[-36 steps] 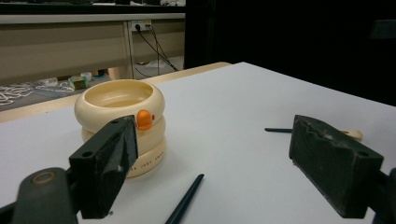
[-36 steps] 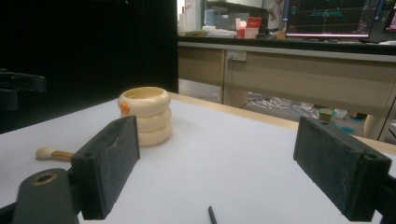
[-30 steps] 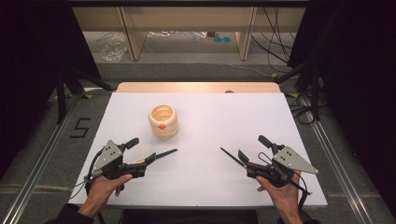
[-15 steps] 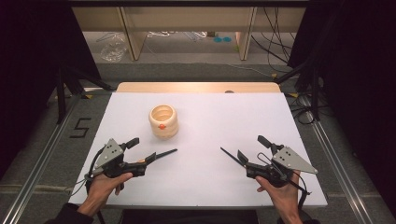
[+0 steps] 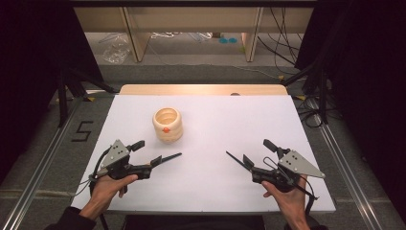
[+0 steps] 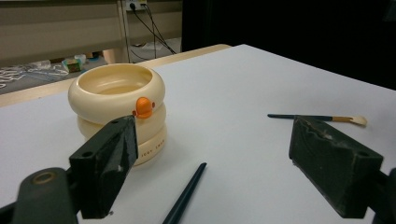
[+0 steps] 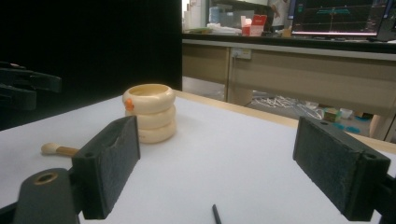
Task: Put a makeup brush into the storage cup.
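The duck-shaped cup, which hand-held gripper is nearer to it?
Left. The left hand-held gripper sits just in front of the cup; the right hand-held gripper lies farther off across the table.

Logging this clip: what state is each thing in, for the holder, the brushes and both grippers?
Ringed cup: upright, nothing sticking out of it.
Left brush: lying flat on the table, not gripped.
Right brush: lying flat on the table, not gripped.
Left gripper: open, holding nothing.
Right gripper: open, holding nothing.
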